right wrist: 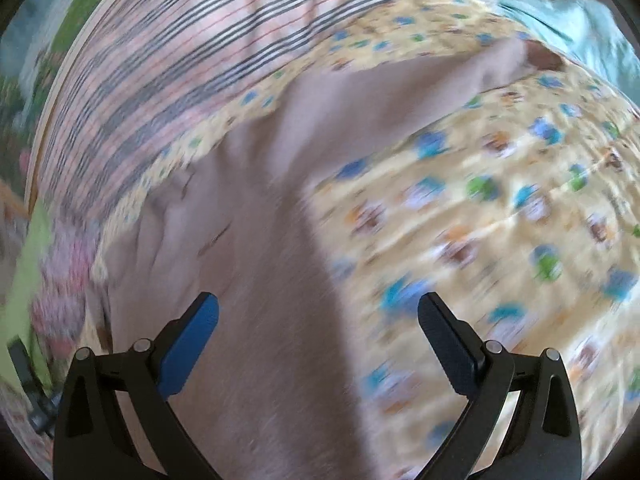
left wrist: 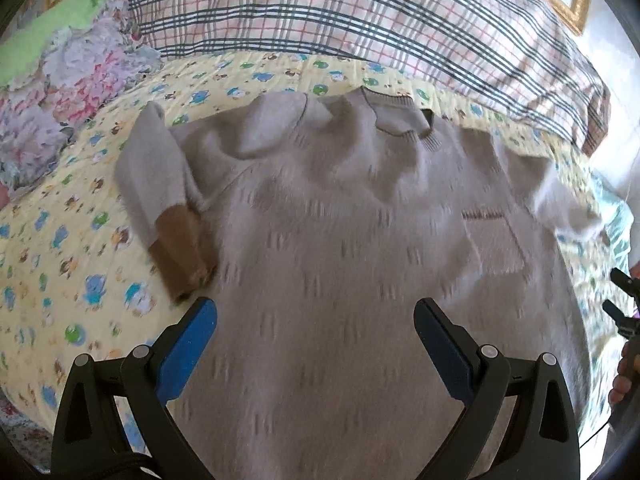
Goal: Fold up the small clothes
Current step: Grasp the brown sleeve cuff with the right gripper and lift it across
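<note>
Left wrist view: beige sweater (left wrist: 340,208) lies flat on the yellow cartoon-print quilt (left wrist: 60,240), one sleeve (left wrist: 160,200) folded inward. Left gripper (left wrist: 316,312) hangs wide open over it, holding nothing. Right gripper (right wrist: 318,308) is spread wide too, empty, above the sweater's edge.

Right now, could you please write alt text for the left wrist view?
A beige knit sweater lies front-up on a yellow cartoon-print quilt, one brown-cuffed sleeve folded inward. The open left gripper hovers above its lower body.
</note>
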### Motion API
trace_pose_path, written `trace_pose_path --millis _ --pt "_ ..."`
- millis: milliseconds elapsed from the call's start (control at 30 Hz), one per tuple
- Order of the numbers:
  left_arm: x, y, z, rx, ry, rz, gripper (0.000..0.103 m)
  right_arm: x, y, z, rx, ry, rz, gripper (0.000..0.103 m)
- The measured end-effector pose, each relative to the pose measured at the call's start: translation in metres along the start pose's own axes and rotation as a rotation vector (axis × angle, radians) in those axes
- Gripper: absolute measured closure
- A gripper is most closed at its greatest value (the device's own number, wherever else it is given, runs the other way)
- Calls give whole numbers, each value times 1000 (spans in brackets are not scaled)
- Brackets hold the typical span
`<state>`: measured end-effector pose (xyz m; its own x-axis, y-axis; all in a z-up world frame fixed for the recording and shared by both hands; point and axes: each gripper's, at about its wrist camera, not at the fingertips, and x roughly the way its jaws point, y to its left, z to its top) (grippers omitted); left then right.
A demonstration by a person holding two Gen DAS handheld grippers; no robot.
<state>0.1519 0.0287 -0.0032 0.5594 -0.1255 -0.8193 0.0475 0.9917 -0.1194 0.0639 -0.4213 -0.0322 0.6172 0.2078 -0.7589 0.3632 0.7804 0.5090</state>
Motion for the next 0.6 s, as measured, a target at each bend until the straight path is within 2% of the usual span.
trace_pose_path --millis 200,267,333,500,600 --pt "27 -5 40 -5 -3 -14 4 -11 -77 61 206 -123 -5 4" --pt "35 -10 50 1 -10 -12 4 -13 -102 83 246 -173 -26 11" --pt "46 -17 60 12 -12 1 4 -12 -123 103 287 -199 -53 23" --pt "73 -30 71 24 13 15 4 6 -173 154 379 -256 -116 34" --pt "91 -35 76 35 33 26 4 23 -198 178 424 -273 -149 35"
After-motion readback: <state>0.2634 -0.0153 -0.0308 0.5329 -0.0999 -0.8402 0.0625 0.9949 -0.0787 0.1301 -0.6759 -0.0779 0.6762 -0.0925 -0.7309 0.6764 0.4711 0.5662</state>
